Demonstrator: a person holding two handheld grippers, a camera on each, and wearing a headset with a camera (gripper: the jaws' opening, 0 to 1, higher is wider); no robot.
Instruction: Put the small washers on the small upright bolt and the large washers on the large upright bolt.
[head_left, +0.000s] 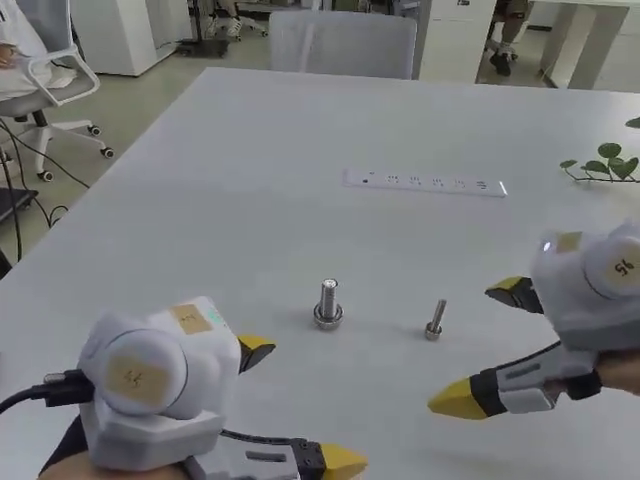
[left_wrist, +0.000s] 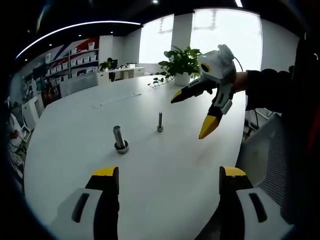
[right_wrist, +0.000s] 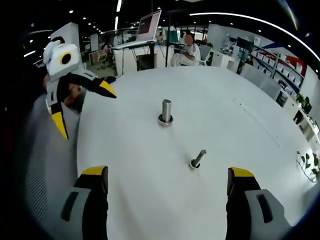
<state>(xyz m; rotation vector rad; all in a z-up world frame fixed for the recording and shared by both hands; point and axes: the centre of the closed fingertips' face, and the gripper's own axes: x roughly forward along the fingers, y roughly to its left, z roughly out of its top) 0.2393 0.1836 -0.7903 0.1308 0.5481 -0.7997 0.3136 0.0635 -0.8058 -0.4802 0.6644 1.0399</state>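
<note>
A large bolt (head_left: 328, 301) stands upright on the white table, with washers stacked round its base. To its right stands a small bolt (head_left: 435, 320), with a washer at its foot. My left gripper (head_left: 300, 405) is open at the near left edge, nothing between its yellow-tipped jaws. My right gripper (head_left: 480, 345) hangs open to the right of the small bolt. In the left gripper view the large bolt (left_wrist: 119, 139) and small bolt (left_wrist: 160, 122) stand ahead of my left gripper (left_wrist: 169, 180). In the right gripper view the large bolt (right_wrist: 166, 112) and small bolt (right_wrist: 197, 159) lie beyond my right gripper (right_wrist: 167, 182).
A white power strip (head_left: 425, 183) lies further back on the table (head_left: 250, 180). A green plant sprig (head_left: 605, 165) reaches in at the right edge. Office chairs (head_left: 45, 75) stand beyond the table's left side. A person (right_wrist: 187, 50) sits at a far desk.
</note>
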